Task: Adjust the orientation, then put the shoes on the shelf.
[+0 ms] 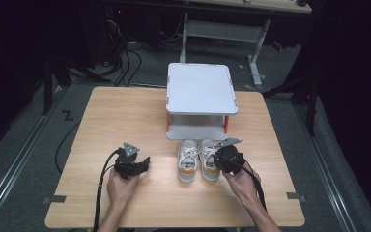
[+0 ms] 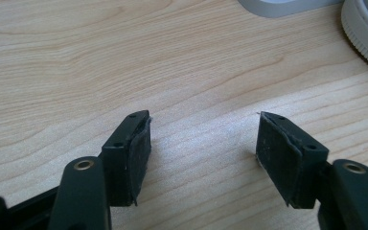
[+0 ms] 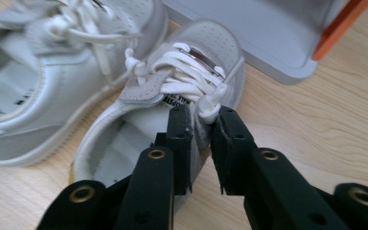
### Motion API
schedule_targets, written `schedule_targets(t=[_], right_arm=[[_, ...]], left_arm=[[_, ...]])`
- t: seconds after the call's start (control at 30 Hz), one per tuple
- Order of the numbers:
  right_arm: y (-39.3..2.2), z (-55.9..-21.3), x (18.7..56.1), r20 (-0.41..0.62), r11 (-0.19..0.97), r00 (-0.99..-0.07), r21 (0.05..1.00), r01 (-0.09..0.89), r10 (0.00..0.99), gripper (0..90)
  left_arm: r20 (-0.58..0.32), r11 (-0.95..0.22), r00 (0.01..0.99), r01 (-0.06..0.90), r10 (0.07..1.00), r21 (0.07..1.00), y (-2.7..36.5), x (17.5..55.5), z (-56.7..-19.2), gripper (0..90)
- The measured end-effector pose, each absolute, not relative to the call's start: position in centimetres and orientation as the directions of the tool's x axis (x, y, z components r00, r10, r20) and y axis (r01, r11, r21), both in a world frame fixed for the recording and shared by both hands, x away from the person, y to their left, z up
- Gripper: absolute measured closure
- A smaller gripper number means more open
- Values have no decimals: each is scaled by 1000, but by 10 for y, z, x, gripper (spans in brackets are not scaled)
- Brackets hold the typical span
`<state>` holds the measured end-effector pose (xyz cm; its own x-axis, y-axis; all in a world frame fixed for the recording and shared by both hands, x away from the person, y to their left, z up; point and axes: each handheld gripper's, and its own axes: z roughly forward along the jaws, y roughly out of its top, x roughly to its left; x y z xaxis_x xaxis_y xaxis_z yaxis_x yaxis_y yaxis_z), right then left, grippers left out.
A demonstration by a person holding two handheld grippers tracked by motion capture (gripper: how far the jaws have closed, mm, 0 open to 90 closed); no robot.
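Observation:
A pair of small silver-white shoes with white laces stands side by side on the wooden table (image 1: 125, 121), toes toward a white two-tier rack (image 1: 201, 89). My right gripper (image 1: 219, 157) is at the right shoe (image 1: 207, 164). In the right gripper view its jaws (image 3: 202, 125) are shut on that shoe's (image 3: 206, 52) side wall near the top lace knot, and the left shoe (image 3: 52, 72) lies beside it. My left gripper (image 1: 144, 164) rests low over bare wood left of the left shoe (image 1: 187, 164). Its jaws (image 2: 203, 143) stand open with nothing between them.
The rack's lower shelf (image 3: 268, 33) with an orange post (image 3: 342, 24) sits just beyond the shoes' toes. A shoe's ribbed sole (image 2: 364, 33) and the rack's base (image 2: 278, 5) edge into the left gripper view. Bare wood spreads across the table's left half.

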<state>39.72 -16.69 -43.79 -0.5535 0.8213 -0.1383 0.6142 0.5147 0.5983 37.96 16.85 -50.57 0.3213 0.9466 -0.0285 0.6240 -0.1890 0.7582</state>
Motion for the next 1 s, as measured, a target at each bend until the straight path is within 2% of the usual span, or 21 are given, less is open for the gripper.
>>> schedule_targets(t=[0.07, 0.2, 0.27, 0.37, 0.6, 0.73, 1.0], right_arm=[[-169, -438, 398, -114, 505, -561, 605, 615, 820, 750], [-179, -437, 402, -2, 451, -574, 622, 640, 819, 702], [-186, -437, 403, 58, 412, -577, 641, 647, 815, 640], [-197, -436, 401, 105, 377, -583, 667, 642, 806, 596], [-239, -438, 391, 197, 225, -540, 755, 616, 818, 571], [-261, -454, 393, 176, 197, -478, 751, 630, 860, 569], [-293, -487, 399, 119, 149, -342, 735, 661, 932, 553]], left_arm=[[-27, -190, 321, 624, 947, 758, 168, 380, -506, 370], [-19, -190, 314, 623, 949, 759, 168, 379, -506, 397], [0, -206, 315, 623, 949, 755, 166, 379, -506, 391], [0, -210, 319, 624, 948, 753, 166, 379, -506, 377], [-3, -201, 308, 626, 951, 753, 164, 379, -506, 364], [-2, -197, 299, 631, 954, 751, 162, 378, -505, 357], [-63, -148, 309, 615, 949, 774, 154, 371, -493, 372]])
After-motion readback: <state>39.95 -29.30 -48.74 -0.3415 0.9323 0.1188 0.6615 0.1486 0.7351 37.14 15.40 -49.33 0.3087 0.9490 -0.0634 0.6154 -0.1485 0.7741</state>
